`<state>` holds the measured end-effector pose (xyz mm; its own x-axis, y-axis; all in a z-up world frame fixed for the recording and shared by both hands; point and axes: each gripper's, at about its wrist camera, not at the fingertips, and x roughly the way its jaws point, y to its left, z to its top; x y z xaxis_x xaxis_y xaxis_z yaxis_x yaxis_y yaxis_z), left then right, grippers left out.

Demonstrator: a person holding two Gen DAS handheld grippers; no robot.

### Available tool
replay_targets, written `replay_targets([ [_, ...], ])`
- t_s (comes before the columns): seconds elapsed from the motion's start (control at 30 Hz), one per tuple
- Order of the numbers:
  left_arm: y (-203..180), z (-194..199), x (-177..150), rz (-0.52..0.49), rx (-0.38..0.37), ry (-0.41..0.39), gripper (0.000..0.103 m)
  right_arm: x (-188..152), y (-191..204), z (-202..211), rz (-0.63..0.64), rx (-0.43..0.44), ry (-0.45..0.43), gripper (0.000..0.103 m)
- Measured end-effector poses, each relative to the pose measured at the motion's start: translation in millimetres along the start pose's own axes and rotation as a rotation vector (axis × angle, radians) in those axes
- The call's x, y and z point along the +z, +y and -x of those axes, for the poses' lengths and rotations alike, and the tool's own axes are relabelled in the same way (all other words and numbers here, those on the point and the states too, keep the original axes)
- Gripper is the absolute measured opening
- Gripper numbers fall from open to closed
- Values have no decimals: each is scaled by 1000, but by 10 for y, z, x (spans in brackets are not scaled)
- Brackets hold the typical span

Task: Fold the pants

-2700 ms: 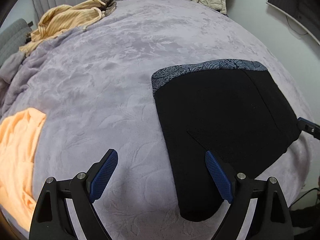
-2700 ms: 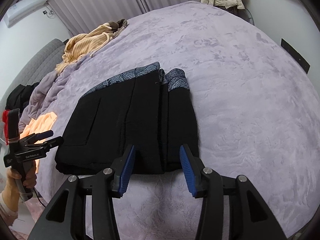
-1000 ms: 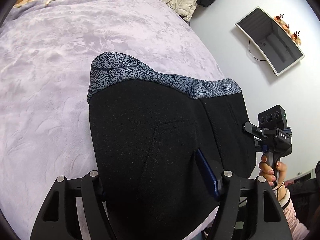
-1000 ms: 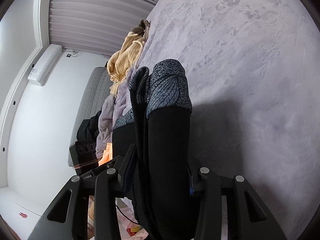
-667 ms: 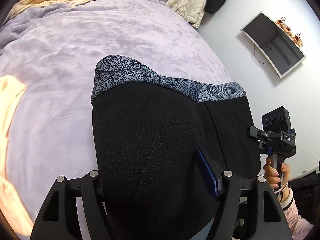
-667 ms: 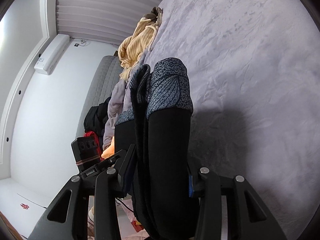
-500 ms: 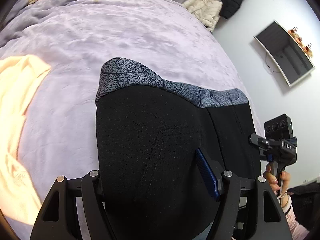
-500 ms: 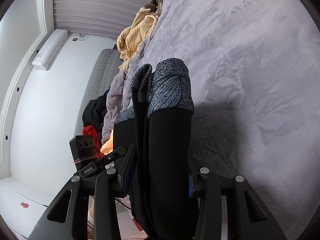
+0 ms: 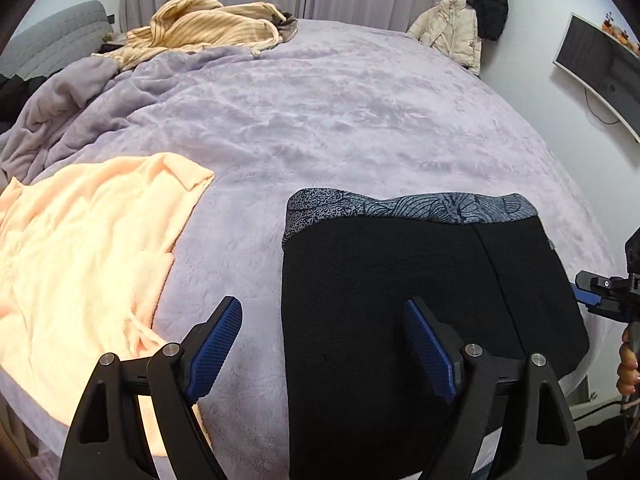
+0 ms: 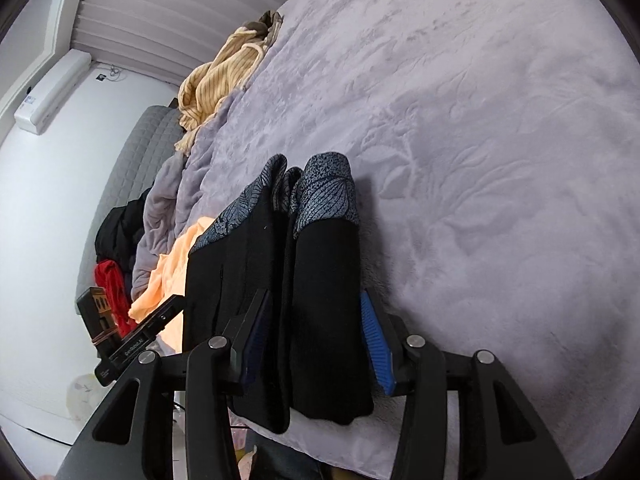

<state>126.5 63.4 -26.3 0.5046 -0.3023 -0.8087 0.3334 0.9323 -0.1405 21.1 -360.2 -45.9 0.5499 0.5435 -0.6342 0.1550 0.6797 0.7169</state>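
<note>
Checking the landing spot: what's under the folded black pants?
The lilac blanket lies beneath the black pants; the covered patch is hidden. Their near edge overhangs the bed.

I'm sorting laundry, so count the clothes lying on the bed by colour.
Black: 1, the folded pants
Peach: 1, a spread garment
Tan striped: 1, a crumpled top
Total: 3

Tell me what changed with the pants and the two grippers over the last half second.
The left gripper let go of the folded black pants: its jaws now stand wide open, one blue pad over the lilac blanket, the other over the pants. The pants have come down flat beside the peach garment. The right gripper has barely changed: its jaws remain around the pants' edge, though contact is unclear.
</note>
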Motion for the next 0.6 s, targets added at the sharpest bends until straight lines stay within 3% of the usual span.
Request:
replay_targets([
  [0.1, -200, 11, 102, -10, -24, -4, 84, -93, 90, 265, 39, 4, -63, 42],
  [0.23, -393, 43, -66, -32, -17, 2, 84, -164, 452, 352, 156, -10, -85, 41],
  [0.33, -494, -139, -204, -41, 8, 48, 84, -274, 719, 234, 260, -47, -73, 41],
  [0.4, -515, -188, -289, -42, 35, 40, 90, -372, 841, 88, 312, -67, -48, 41],
  [0.5, -449, -188, -352, -5, 2, 35, 92, -493, 855, -124, 342, -115, -5, 41],
  [0.6, -311, -249, -408, 74, -42, 67, 102, -585, 749, -279, 354, -184, 1, 41],
])
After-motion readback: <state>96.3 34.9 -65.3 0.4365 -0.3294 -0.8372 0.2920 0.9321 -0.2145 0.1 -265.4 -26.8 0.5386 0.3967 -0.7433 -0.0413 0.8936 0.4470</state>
